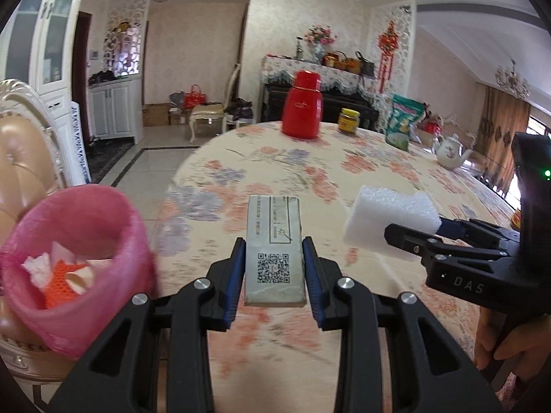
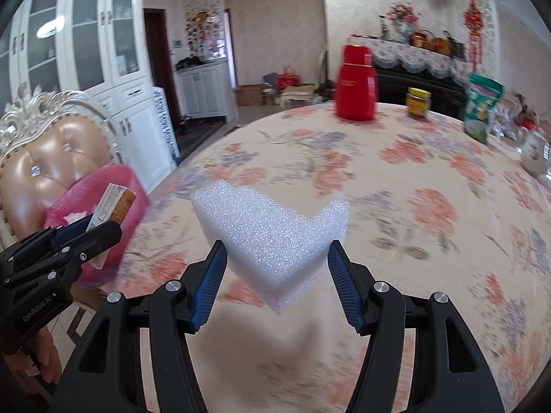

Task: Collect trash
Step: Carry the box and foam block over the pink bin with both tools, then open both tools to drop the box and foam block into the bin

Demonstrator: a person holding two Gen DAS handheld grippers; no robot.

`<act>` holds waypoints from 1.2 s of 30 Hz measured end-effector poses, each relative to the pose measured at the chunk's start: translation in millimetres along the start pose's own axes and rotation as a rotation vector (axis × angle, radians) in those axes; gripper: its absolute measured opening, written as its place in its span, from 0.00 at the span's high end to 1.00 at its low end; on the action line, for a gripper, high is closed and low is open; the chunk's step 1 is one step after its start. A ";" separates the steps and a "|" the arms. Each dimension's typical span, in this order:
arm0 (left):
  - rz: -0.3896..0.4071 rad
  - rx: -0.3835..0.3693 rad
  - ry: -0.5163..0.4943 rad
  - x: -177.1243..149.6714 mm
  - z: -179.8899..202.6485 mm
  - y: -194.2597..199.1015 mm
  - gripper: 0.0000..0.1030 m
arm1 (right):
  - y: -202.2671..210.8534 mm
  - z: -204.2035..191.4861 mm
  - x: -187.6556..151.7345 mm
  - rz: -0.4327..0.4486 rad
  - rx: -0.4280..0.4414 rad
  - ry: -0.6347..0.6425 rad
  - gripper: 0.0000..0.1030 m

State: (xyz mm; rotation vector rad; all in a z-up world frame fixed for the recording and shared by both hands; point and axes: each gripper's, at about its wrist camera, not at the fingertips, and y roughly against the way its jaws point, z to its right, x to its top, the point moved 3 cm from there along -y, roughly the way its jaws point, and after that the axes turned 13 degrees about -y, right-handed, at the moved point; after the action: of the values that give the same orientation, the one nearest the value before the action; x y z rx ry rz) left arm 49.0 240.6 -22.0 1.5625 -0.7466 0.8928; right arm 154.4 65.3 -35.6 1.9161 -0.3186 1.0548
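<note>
My left gripper [image 1: 273, 251] is shut on a small grey carton [image 1: 274, 241] with a QR code, held above the floral tablecloth [image 1: 310, 172]. In the right wrist view the same left gripper [image 2: 100, 227] shows at the lower left, the carton [image 2: 115, 206] sticking out in front of the bin. My right gripper [image 2: 275, 251] is shut on an L-shaped block of white foam [image 2: 272, 230], and it appears at the right of the left wrist view too, with the foam [image 1: 389, 222] ahead of its fingers [image 1: 403, 237]. A pink bag-lined bin [image 1: 72, 261] with scraps inside stands at the left.
On the table's far side stand a red thermos [image 1: 303, 105], a yellow-lidded jar [image 1: 349, 121], a green bag [image 1: 403, 124] and a white teapot [image 1: 449, 151]. An ornate padded chair [image 2: 51, 161] stands behind the bin. A person's hand [image 1: 509, 340] grips the right tool's handle.
</note>
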 end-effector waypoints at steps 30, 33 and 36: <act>-0.084 0.349 0.226 -54.3 -247.3 26.0 0.61 | -133.7 -258.6 38.0 -0.092 0.389 0.287 0.34; -0.051 0.384 0.260 -57.7 -252.7 35.9 0.32 | -140.3 -258.2 40.3 -0.082 0.385 0.272 0.23; -0.036 0.400 0.248 -59.7 -249.5 47.5 0.26 | -133.3 -242.6 45.1 -0.084 0.414 0.216 0.23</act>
State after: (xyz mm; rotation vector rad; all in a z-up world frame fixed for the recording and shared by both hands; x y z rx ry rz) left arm -58.4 478.3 -29.0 1.7602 -0.3749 1.2376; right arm 127.1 344.1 -22.1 2.1261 0.1124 1.3342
